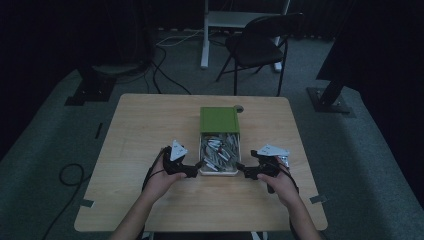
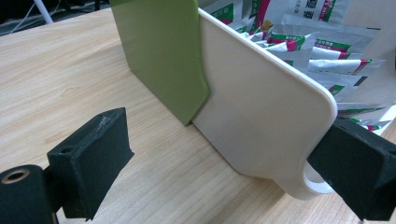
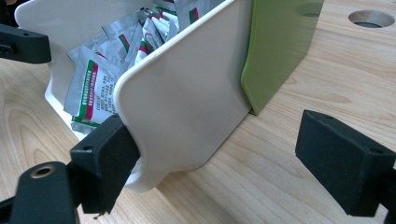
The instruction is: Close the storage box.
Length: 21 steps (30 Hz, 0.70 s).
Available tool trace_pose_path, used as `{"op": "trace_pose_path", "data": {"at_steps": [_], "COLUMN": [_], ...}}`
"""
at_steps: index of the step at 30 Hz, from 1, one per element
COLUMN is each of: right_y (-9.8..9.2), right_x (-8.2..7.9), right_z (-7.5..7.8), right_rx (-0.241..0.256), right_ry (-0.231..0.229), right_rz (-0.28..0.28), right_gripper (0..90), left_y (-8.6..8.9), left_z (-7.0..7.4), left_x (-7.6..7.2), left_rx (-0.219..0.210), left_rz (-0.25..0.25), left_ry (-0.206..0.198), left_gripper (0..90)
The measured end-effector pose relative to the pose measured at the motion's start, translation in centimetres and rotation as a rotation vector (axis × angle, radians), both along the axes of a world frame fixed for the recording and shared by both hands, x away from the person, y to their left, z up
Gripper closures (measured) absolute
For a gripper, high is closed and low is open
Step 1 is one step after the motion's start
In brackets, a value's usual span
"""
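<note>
I have a cream-white, round-cornered plastic box (image 1: pixel 219 171) on the light wooden table (image 1: pixel 140 130), with its flat olive-green plastic lid (image 1: pixel 219 119) slid back so it covers only the far half of the box. The open near half is heaped with silver foil sachets (image 1: pixel 220 151) printed with green and pink-red bands and small text; they lie jumbled, some poking above the box walls. My left gripper (image 2: pixel 224 158) sits just beside the box's near left corner, jaws spread wide, one pad on bare table, the other up against the box's rounded corner by a small loop handle (image 2: pixel 314 179). My right gripper (image 3: pixel 229 161) stands likewise at the box's near right corner, jaws wide apart, clamping nothing, one pad touching the corner. Beyond the box's far right corner, a round hole (image 3: pixel 371 18) pierces the tabletop.
</note>
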State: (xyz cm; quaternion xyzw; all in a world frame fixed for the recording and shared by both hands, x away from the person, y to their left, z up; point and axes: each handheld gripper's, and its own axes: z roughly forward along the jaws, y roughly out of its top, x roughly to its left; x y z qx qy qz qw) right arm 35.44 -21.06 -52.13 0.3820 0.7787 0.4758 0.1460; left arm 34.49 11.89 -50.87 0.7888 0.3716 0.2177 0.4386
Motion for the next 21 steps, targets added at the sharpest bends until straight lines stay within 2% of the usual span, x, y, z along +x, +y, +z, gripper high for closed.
{"op": "trace_pose_path", "data": {"at_steps": [16, 21], "right_y": [0.2, 0.1], "right_x": [0.4, 0.7], "right_z": [0.2, 0.2], "right_rx": [-0.014, -0.002], "right_ry": [-0.007, -0.004], "right_rz": [-0.006, -0.014], "right_gripper": [13.8, 13.8], "left_y": [-0.1, -0.1], "left_z": [0.3, 0.3], "left_x": [0.8, 1.0], "left_rx": [0.027, 0.013], "left_rz": [-0.001, 0.000], "left_ry": [-0.004, 0.001], "left_gripper": [7.8, 7.8]}}
